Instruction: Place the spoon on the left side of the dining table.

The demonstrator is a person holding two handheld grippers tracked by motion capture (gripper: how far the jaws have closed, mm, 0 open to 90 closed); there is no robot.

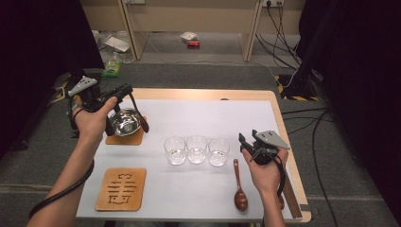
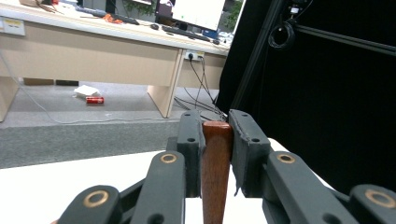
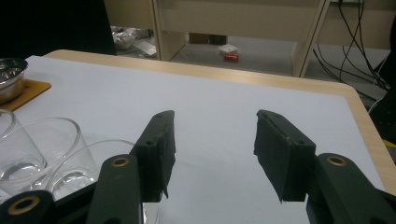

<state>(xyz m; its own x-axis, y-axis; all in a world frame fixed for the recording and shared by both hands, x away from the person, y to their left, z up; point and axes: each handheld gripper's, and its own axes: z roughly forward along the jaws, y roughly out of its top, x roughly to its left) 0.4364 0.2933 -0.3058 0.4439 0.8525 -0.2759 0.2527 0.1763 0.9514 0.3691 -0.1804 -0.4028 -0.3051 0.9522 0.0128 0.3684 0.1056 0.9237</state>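
Worktop (image 1: 198, 189): white sheet over a wooden top; wood rim shows at far & right edges.
Slotted coaster (image 1: 121, 189): wooden, cut-out pattern, near-left part of worktop, nothing on it.
Plain coaster (image 1: 124, 139): wooden, far-left of worktop, under the bowl; its corner also in right hand-held gripper view (image 3: 29, 91).
Steel bowl (image 1: 125, 121): sits on plain coaster, just beside the left hand; rim seen at left edge of right hand-held gripper view (image 3: 10, 77).
Glasses (image 1: 196, 149): 3 clear tumblers in a row mid-worktop, upright, close together; whether they touch, can't tell. Two clear ones at lower left of right hand-held gripper view (image 3: 44, 149).
Left hand-held gripper (image 1: 124, 90): held at far-left over the bowl area. Jaws narrow, pads pressed on both sides of a wooden handle.
Held spoon (image 2: 216, 172): dark-brown wooden handle, clamped betw. the pads, end just about level w/ the tips; in high view it hangs down beside the bowl (image 1: 141, 120).
Right hand-held gripper (image 1: 247, 142): held above right side of worktop, near the right-most glass. Jaws wide apart in its own view (image 3: 215, 154), nothing betw. them, bare white sheet beyond.
Second spoon (image 1: 239, 191): dark wood, lies flat on worktop near-right, bowl end toward the person, just beside the right hand, untouched.
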